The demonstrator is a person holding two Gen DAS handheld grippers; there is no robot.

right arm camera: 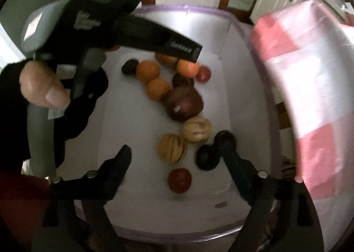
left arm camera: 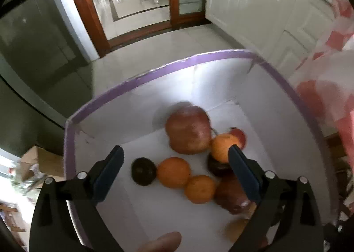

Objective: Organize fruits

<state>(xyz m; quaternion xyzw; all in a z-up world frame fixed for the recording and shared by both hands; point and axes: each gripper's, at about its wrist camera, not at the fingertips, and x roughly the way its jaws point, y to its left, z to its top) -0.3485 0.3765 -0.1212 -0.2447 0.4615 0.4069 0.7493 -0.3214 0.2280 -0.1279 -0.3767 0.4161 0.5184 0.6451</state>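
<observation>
Both the left gripper and right gripper hang with jaws wide, holding nothing, over fruit in a purple-rimmed white box.

The right finger of the left hand-held gripper covers part of a dark fruit and a dark red one. The big apple is smeared by blur. A pink-checked cloth runs off the frame's edge.
</observation>
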